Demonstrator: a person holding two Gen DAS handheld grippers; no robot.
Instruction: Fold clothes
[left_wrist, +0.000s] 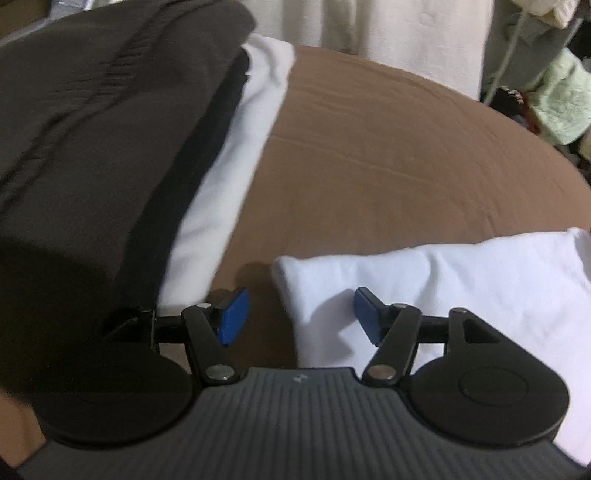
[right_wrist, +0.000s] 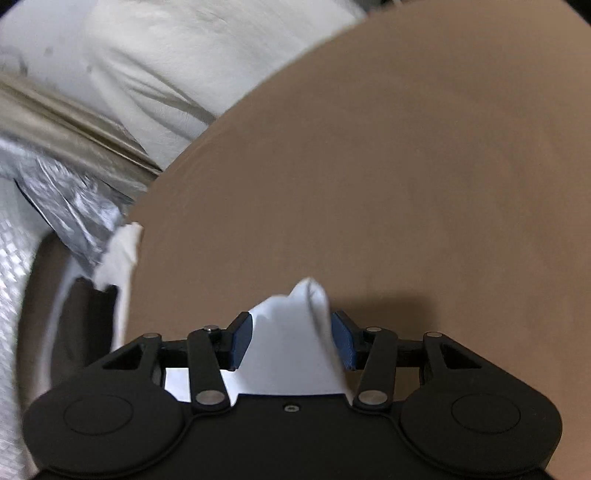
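Observation:
A folded white garment (left_wrist: 461, 288) lies on the brown bed sheet (left_wrist: 388, 147) at the lower right of the left wrist view. My left gripper (left_wrist: 300, 315) hovers over its near left corner, jaws open, blue pads (left_wrist: 232, 317) clear of the cloth. In the right wrist view a pointed corner of the white garment (right_wrist: 291, 343) shows between the blue pads (right_wrist: 341, 339) of my right gripper (right_wrist: 291, 340). Its jaws stand apart and I see no pinch on the cloth. The rest of the garment is hidden under the gripper body.
A stack of folded clothes lies at the left: dark grey top layer (left_wrist: 92, 129), a black layer, a white one (left_wrist: 236, 147) beneath. Pale curtain (left_wrist: 406, 44) and a pile of clothes (left_wrist: 554, 103) lie beyond the bed. Silver bags (right_wrist: 74, 206) sit past the bed's left edge.

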